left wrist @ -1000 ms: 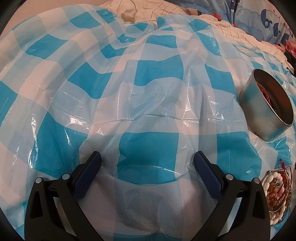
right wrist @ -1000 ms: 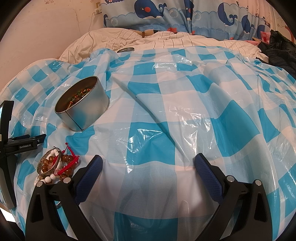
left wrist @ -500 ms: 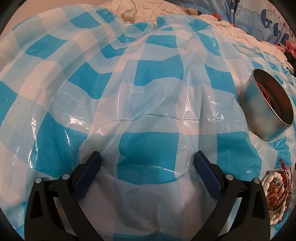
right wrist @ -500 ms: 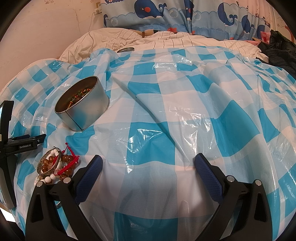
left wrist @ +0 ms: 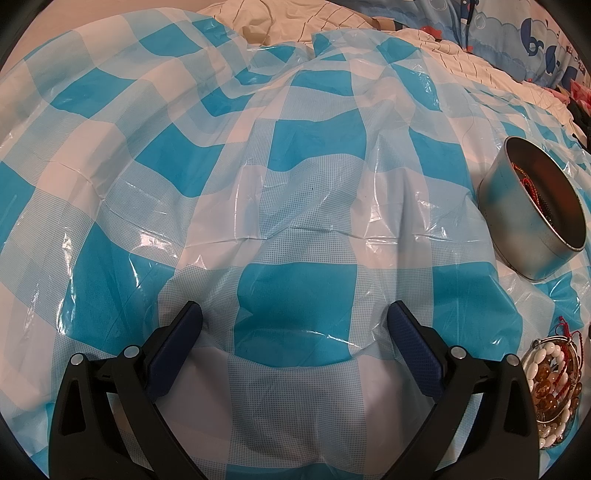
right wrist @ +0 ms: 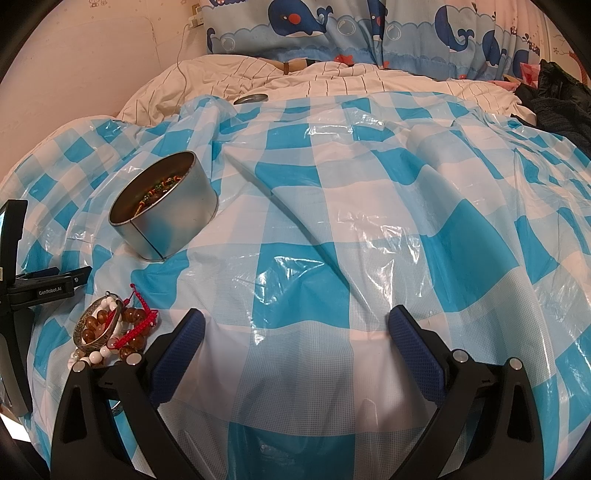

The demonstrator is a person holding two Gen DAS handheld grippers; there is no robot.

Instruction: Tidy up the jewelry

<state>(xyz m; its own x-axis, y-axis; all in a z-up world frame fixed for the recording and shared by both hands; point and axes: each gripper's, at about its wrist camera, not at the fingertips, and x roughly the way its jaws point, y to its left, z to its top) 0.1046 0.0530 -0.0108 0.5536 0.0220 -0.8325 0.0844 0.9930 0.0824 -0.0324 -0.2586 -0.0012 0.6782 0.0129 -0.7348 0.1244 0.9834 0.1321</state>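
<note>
Nothing has moved since the earlier pictures; no change shows.

A plastic sheet (right wrist: 369,229) is spread over the bed in front of me. On it, ahead and left of my right tongs (right wrist: 295,332), stands a round tin (right wrist: 166,210) with jewelry inside. Nearer to me, just beside my right tongs' left finger (right wrist: 177,347), lies a heap of bead bracelets (right wrist: 110,328), with the tin behind it. My left tongs (left wrist: 295,325) sit further left, so from there the tin (left wrist: 532,214) and the bracelets (left wrist: 554,384) both lie to the right. Behind the sheet the bedding (right wrist: 332,81) runs back to the pillows (right wrist: 369,33), and a small lid (right wrist: 252,98) rests at the sheet's far edge.
</note>
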